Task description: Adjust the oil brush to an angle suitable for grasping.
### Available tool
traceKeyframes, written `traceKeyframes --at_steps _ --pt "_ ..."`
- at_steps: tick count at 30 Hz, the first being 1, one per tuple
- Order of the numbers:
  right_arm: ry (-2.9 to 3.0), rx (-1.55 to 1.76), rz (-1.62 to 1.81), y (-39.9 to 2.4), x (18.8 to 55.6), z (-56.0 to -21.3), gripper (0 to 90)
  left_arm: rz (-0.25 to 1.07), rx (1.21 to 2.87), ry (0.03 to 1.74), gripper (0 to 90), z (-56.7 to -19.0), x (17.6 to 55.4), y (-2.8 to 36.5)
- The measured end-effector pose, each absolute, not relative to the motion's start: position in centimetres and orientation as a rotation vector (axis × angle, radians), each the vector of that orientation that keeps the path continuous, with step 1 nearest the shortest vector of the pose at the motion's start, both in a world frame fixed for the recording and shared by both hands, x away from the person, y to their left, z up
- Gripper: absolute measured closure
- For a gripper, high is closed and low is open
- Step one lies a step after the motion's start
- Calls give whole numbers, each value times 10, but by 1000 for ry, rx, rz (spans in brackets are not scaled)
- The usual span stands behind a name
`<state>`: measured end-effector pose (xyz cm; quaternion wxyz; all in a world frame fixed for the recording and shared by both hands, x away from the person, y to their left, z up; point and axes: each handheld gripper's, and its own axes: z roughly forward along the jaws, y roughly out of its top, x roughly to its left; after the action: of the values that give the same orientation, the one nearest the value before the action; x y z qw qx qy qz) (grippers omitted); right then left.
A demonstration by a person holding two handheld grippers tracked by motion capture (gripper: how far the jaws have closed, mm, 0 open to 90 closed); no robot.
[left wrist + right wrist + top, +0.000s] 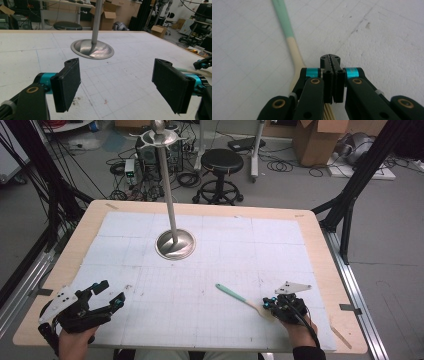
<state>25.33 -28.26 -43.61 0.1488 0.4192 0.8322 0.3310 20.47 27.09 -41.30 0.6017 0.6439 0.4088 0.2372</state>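
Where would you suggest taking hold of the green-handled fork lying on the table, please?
Grip the fork at mid-handle, where green meets cream, coming straight down from above. It lies flat on the table, so the narrow handle offers two side edges to close across. The left tongs are open and free; the right tongs are shut.

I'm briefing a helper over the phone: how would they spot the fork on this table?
Start at the metal stand on the white gridded mat, then look toward the near right corner. The fork lies flat there, its pale tine end under the right gripper. Its mint-green handle sets it apart.
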Motion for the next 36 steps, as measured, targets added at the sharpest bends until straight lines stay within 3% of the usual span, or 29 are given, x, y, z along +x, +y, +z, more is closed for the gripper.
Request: traceKeyframes --at_steps 7,8,9,10,11,13,15,16,20,21,27,36 --pt "2323 1188 1054 -290 246 -424 853 543 1494 942 230 -413 205 270" --pt "2263 1183 1124 -294 241 -415 758 541 1494 940 230 -413 205 270" --pt "2263 1183 1124 -294 241 -415 758 537 1493 936 230 -413 205 270" --pt "2227 1182 1155 -296 238 -410 695 535 1496 932 229 -413 205 269" --pt "2142 1187 1218 -301 232 -402 574 531 1491 929 229 -413 205 269" --pt "2099 1183 1262 -305 228 -398 535 523 1493 916 228 -413 205 267" --pt "2019 1166 1337 -311 221 -391 447 507 1494 900 224 -412 205 266" --pt "1950 1147 1390 -317 213 -385 350 496 1486 895 213 -411 205 264" --pt "1862 1114 1447 -325 200 -380 259 485 1480 874 201 -408 204 261" --pt "1823 1099 1464 -330 190 -380 190 487 1477 870 189 -407 204 260" --pt "1791 1052 1439 -338 169 -377 168 491 1464 844 175 -405 203 260" --pt "1793 1048 1407 -338 167 -378 168 480 1494 828 179 -408 208 257"
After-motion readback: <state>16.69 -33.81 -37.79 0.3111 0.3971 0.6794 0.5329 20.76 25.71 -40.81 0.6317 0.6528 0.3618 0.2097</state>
